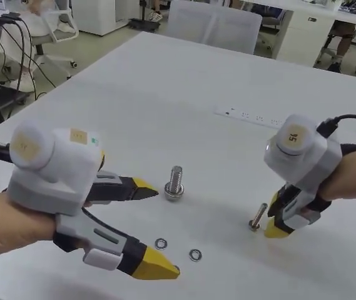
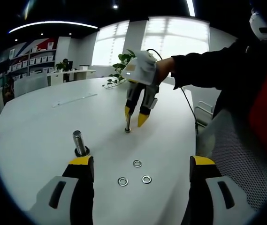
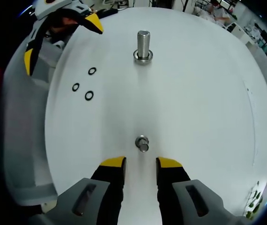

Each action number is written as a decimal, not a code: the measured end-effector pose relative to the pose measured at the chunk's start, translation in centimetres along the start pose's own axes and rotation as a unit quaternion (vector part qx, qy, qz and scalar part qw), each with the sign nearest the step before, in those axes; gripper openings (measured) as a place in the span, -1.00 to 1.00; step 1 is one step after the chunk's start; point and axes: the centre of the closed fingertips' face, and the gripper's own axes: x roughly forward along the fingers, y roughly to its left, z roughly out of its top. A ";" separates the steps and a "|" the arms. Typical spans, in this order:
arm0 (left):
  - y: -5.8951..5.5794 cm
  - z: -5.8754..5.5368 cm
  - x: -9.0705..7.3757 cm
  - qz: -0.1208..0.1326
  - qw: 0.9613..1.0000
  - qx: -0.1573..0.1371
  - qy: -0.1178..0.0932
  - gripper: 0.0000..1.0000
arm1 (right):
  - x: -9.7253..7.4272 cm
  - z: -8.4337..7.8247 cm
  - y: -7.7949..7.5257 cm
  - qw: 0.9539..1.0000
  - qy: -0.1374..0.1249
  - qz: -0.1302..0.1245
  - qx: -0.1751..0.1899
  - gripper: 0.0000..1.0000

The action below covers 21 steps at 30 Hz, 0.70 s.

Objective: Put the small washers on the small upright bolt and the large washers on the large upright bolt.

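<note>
- In the head view, the left tool [image 1: 156, 228] is held low over the smooth white desk [image 1: 165, 94] by a hand [image 1: 15, 225] wrapped around its white housing. Its black, yellow-tipped jaws are spread wide.
- The large bolt [image 1: 175, 182], threaded grey metal on a broader round base, is stood upright just past the upper jaw tip. Two thin ring-shaped washers [image 1: 161, 243] are laid flat near the lower tip.
- The right tool [image 1: 274, 226] is pointed steeply down, its tips just beside the slim small bolt [image 1: 257, 217].
- In the left gripper view, three washers [image 2: 137, 163] are seen flat on the desk between the wide-set jaws, and the large bolt [image 2: 80, 143] is seen just above one jaw tip. Farther off, the right tool [image 2: 134, 117] is held tips-down by a dark-sleeved arm at the upright small bolt [image 2: 128, 123].
- In the right gripper view, the right tool's [image 3: 141, 163] jaws are parted by a narrow gap with nothing pinched. The small bolt [image 3: 142, 143] is seen end-on just ahead of the tips, apart from them.
- The large bolt [image 3: 143, 46] is set well beyond, with the washers [image 3: 89, 95] off to one side, near the left tool [image 3: 62, 41].
</note>
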 end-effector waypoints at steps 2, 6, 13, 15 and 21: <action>0.0 0.1 0.0 0.000 1.000 0.000 -0.001 0.67 | -0.3 -0.5 0.3 1.000 -0.002 -0.001 0.005 -0.45; 0.0 0.2 0.1 -0.001 1.000 0.002 -0.001 0.67 | -0.7 -1.1 1.1 1.000 -0.003 -0.002 0.008 -0.45; 0.1 0.3 0.0 0.000 1.000 0.005 -0.003 0.66 | -1.1 -1.6 2.6 1.000 -0.006 0.000 0.011 -0.45; 0.1 0.3 0.0 0.001 1.000 0.006 -0.002 0.66 | -1.1 -1.5 3.3 1.000 -0.008 0.004 0.008 -0.45; 0.3 0.4 -0.1 0.003 1.000 0.006 -0.001 0.66 | -0.8 -0.5 5.4 1.000 -0.014 0.015 -0.008 -0.45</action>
